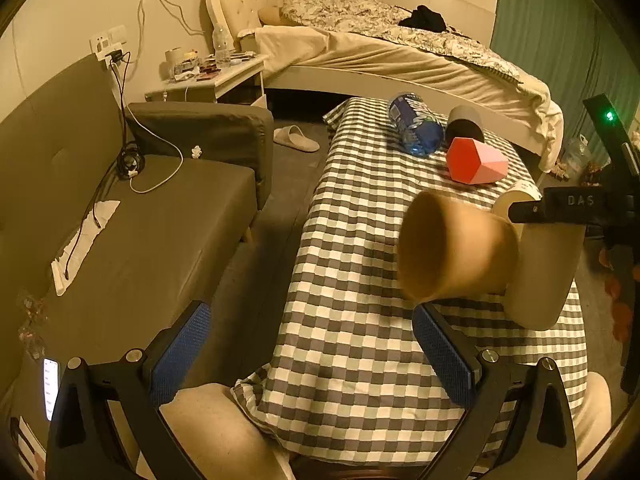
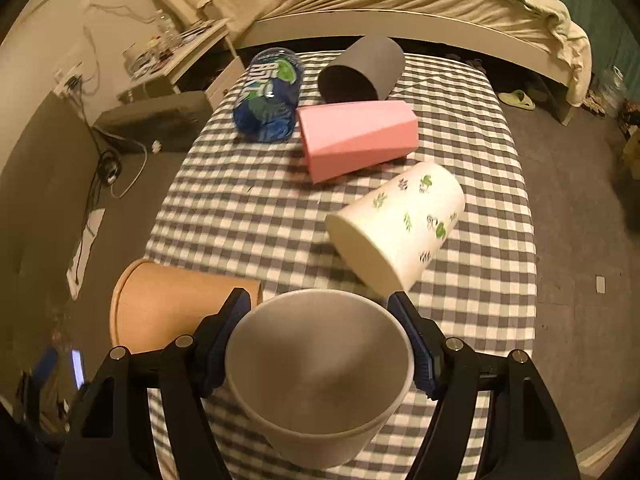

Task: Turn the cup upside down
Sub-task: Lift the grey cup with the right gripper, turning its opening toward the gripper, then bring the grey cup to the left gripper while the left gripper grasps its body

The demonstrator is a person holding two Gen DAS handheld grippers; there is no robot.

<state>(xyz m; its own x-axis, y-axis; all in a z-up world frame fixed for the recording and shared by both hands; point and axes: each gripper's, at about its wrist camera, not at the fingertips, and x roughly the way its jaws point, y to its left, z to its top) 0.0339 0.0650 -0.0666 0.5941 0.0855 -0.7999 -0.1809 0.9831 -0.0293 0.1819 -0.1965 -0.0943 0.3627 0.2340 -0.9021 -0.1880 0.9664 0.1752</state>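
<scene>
cups: 5 [image 2: 320, 376] | bottle: 1 [image 2: 268, 96] | grippers: 2 [image 1: 312, 352]

Both views over checked table [image 1: 352, 344], perhaps close

checkered table [image 2: 240, 216], pink cup [image 2: 356, 140], bottle [image 2: 268, 96]

A bedroom: unmade bed [image 1: 400, 52], sofa [image 1: 140, 208], nightstand [image 1: 224, 76].
</scene>
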